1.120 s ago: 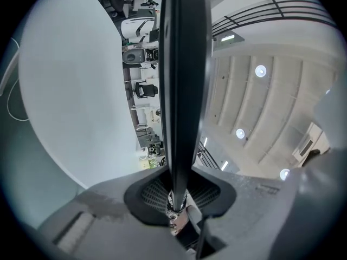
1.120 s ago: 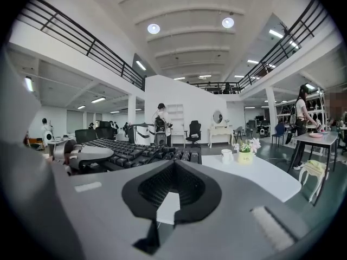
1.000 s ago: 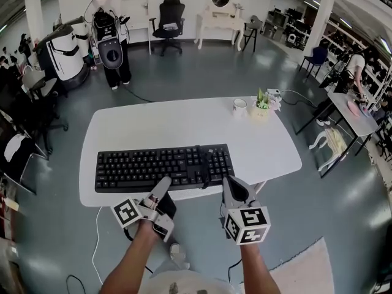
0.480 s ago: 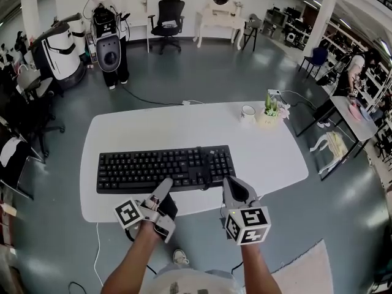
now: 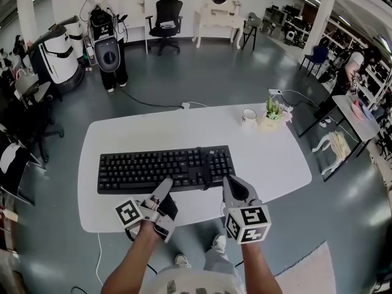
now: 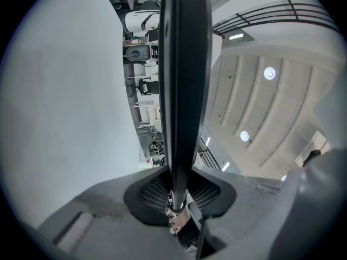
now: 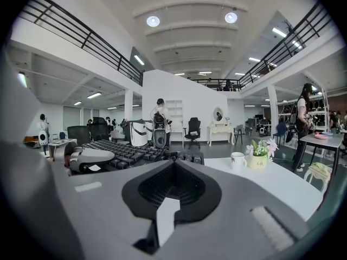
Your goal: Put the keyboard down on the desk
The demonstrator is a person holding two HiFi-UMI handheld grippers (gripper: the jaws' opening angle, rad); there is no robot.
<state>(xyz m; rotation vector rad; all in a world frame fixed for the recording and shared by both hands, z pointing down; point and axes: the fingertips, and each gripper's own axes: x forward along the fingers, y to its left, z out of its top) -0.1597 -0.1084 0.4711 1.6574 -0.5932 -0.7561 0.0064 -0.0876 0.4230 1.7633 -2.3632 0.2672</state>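
The black keyboard (image 5: 165, 169) lies flat over the white desk (image 5: 263, 158), well in from the front edge; whether it rests on the top I cannot tell. My left gripper (image 5: 165, 187) is shut on its front edge near the middle. In the left gripper view the keyboard (image 6: 184, 91) shows as a dark bar clamped between the pads of the left gripper (image 6: 176, 199), with the desk (image 6: 65, 107) beside it. My right gripper (image 5: 231, 185) sits at the keyboard's front right corner. Its jaws (image 7: 172, 167) look shut with nothing between them, and the keyboard (image 7: 127, 151) lies just beyond.
A white mug (image 5: 248, 115) and a small potted plant (image 5: 272, 113) stand at the desk's far right. A black office chair (image 5: 168, 14), a person (image 5: 107, 35) and a white machine (image 5: 55, 54) are on the floor beyond. A side table (image 5: 361, 115) stands at right.
The keyboard, still held by the left gripper, now sits farther in from the desk's front edge. The person's feet have come into view below the desk edge.
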